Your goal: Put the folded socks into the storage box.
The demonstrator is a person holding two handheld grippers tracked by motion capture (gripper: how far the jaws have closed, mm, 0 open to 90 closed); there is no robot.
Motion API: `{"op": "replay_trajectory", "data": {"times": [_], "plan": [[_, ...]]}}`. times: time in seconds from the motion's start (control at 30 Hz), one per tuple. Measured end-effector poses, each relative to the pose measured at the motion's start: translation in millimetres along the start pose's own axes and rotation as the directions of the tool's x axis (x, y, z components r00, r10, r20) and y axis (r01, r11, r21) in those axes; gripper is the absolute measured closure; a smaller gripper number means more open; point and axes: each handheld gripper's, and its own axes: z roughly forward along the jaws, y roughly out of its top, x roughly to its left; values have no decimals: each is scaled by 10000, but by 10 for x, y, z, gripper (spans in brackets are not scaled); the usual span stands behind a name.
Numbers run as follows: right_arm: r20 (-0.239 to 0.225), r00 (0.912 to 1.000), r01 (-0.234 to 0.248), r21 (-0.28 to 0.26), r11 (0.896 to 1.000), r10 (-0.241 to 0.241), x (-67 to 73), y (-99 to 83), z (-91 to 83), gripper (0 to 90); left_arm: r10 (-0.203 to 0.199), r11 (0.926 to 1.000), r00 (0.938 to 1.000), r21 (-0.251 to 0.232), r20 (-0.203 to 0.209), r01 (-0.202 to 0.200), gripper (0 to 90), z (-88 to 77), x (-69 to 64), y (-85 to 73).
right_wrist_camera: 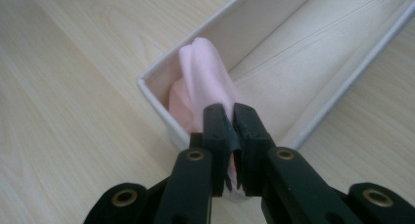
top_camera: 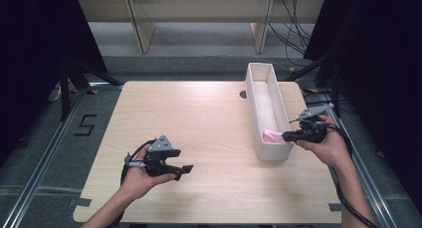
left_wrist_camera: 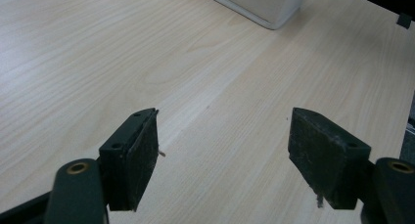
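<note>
Inside the smooth white trough (right_wrist_camera: 303, 53), right tool (right_wrist_camera: 232, 117) pinches soft pink cloth (right_wrist_camera: 203, 79); left tool (left_wrist_camera: 222, 155) gapes.

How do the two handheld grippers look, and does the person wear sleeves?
Both the left gripper and the right gripper are black, each with a grey three-cornered plate on top and a black cable trailing back along the forearm. Their jaws are flat black blocks on arms with brass-coloured rivets; the left gripper's pads look worn at the edges. No sleeves are visible on the forearms.
</note>
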Motion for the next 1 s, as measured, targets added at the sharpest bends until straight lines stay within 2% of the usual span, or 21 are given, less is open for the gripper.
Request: {"op": "replay_trajectory", "data": {"times": [0.03,0.07,0.1,0.13,0.17,0.2,0.3,0.4,0.43,0.53,0.57,0.6,0.63,0.7,0.77,0.8,0.83,0.9,1.0], "plan": [[86,9999,106,5,9999,-106,-8,-10,3,847,116,9999,9999,108,-4,-116,269,-7,9,0],[139,9994,324,111,9994,-325,-23,-21,2,847,12,10000,10000,21,1,-12,269,0,1,-3],[199,9988,441,-151,9989,-438,-35,-31,22,847,0,10000,10000,15,9,0,269,1,-2,-5],[97,9989,462,-28,9989,-462,-46,-32,13,847,1,10000,10000,17,11,-1,268,2,-2,-5],[89,9991,425,-45,9991,-425,-46,-34,13,847,9,10000,10000,25,-26,-9,269,2,-5,-5],[-43,10000,84,49,10000,-84,-31,-35,6,846,13,10000,10000,31,-26,-13,269,2,-4,-3],[-55,9997,223,28,9997,-222,-39,-36,15,825,5,10000,10000,-2,6,-5,269,2,1,4],[-156,9998,-124,-14,9999,124,-19,-32,8,805,49,10000,10000,3,19,-49,269,3,0,9],[-68,10000,65,-100,9999,-66,-30,-39,19,800,54,10000,10000,5,25,-54,269,4,-1,8],[-148,9997,-219,-316,9993,215,-27,-38,18,766,26,10000,10000,14,14,-26,269,3,-3,2],[-74,9996,-261,-207,9994,260,-22,-21,-9,747,21,10000,10000,19,-32,-21,269,5,-4,1],[-81,9993,-371,-537,9979,368,-2,-1,-6,722,35,10000,10000,26,-1,-35,268,7,-1,1],[-5,9993,-381,-596,9975,381,11,28,-32,704,54,10000,10000,30,13,-54,269,10,0,2],[53,9987,-507,-1078,9929,515,58,120,-55,693,20,10000,10000,31,1,-20,269,15,-13,5],[-7,9991,-433,-1118,9928,435,93,218,-27,675,29,10000,10000,13,23,-29,269,18,-17,7],[54,9989,-451,-1020,9938,459,121,277,19,644,120,9999,9999,82,68,-120,269,14,-5,7],[138,9992,-349,-1048,9939,365,143,313,80,638,5,10000,10000,11,13,-6,269,16,-11,5],[253,9997,-27,-730,9973,46,150,382,163,634,-18,10000,10000,-26,-12,18,269,5,-6,-1],[449,9990,59,-195,9998,-51,133,423,272,636,-21,10000,10000,-11,-5,21,269,-14,10,-15]]}}
